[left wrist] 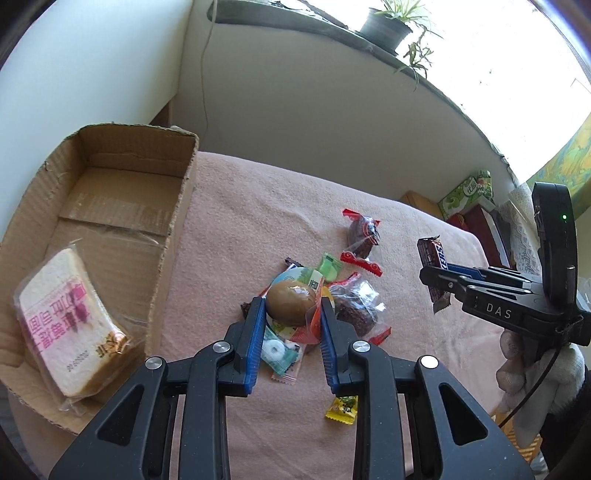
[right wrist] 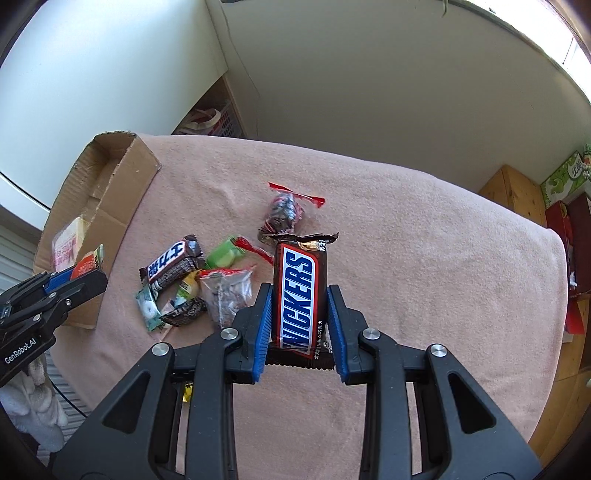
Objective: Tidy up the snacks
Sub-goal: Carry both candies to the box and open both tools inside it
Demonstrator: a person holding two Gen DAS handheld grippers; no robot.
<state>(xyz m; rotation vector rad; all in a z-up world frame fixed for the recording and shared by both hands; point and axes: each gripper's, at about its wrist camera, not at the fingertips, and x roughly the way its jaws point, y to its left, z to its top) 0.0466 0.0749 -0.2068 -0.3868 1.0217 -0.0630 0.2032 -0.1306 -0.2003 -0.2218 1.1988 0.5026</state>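
At the bottom of my right wrist view, my right gripper [right wrist: 300, 325] is clenched on a Snickers bar [right wrist: 300, 295], its blue pads pressing the bar's long sides; the bar's long axis runs straight up the frame, the crimped top end toward the far side, and its lower end is cut off behind the jaws, so the first letter of the name is hidden. In my left wrist view, my left gripper [left wrist: 291, 314] grips a vacuum-packed brown egg [left wrist: 291, 302] at lower centre, held above the snack pile [left wrist: 314, 295] and hiding the packets under it; the egg's long axis lies across the frame. A yellow candy [left wrist: 341, 406] peeks out partly behind my right finger. Left of that, the cardboard box [left wrist: 173, 221] sits at the frame's left side on the pink cloth [left wrist: 258, 206], holding a wrapped bread slice [left wrist: 70, 321] whose print reads upside down. Farther up, a red-edged dark snack [left wrist: 364, 232] lies apart from the pile. At the top right a potted plant [left wrist: 388, 26] is washed out by window glare.
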